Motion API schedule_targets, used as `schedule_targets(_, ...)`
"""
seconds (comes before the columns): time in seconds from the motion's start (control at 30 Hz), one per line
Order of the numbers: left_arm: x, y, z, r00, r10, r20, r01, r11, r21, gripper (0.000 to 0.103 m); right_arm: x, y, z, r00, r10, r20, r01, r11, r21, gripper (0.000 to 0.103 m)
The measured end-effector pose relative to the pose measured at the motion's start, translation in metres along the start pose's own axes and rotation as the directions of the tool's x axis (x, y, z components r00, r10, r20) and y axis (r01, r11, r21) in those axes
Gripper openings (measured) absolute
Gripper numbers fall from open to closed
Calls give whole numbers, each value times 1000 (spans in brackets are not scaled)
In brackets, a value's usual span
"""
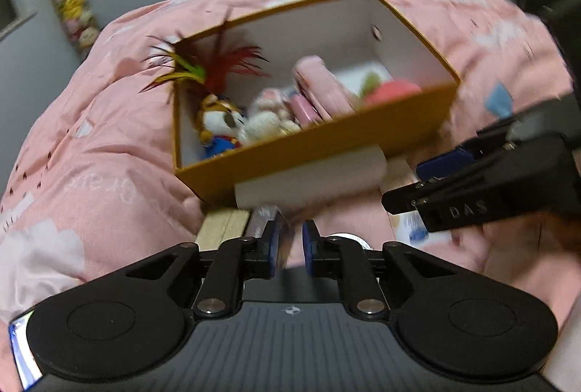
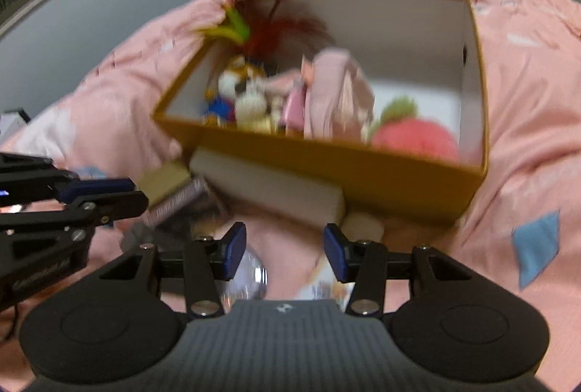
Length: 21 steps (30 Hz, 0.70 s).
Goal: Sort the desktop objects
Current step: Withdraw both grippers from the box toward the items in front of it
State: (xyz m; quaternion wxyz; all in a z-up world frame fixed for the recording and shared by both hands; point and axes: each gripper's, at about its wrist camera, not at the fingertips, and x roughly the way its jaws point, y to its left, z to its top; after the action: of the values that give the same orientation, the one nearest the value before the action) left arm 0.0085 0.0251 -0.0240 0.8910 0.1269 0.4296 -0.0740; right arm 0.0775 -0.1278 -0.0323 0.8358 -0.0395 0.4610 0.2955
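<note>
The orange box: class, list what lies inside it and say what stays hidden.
Inside the orange box: a feather toy, a small plush figure, a pink case, a red-pink ball. Motion blur hides details; the box floor beneath them is mostly covered.

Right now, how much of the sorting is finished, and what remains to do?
Mostly done, it seems: the box already holds a plush toy, a feather toy, a pink case and a red ball. Nothing is in hand: the right tool is open and empty, and the left tool is nearly closed on nothing clear. Left outside: a white block and small blurred items beside it.
</note>
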Motion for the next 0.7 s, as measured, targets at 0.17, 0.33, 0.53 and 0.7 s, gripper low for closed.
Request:
schedule_targets(0.17,-2,-10,-13,1000,-20,-17,21,996,89,17,12,-9,-20,995,29,-100,-20,996,89,50)
schedule_targets(0.33,-9,-15,-18,999,-33,10,30,984,178,21,13,-18,-25,993,21,-116,-5,991,133,50)
schedule_targets(0.53,-11,-17,-30,1000,6,9,-9,929,369,29,18,-25,-24,990,11,-139,12,987,161,50)
schedule_targets(0.7,-2,-26,-39,998,57,-1,-50,879,475,34,19,-24,-23,990,10,-144,11,990,143,52)
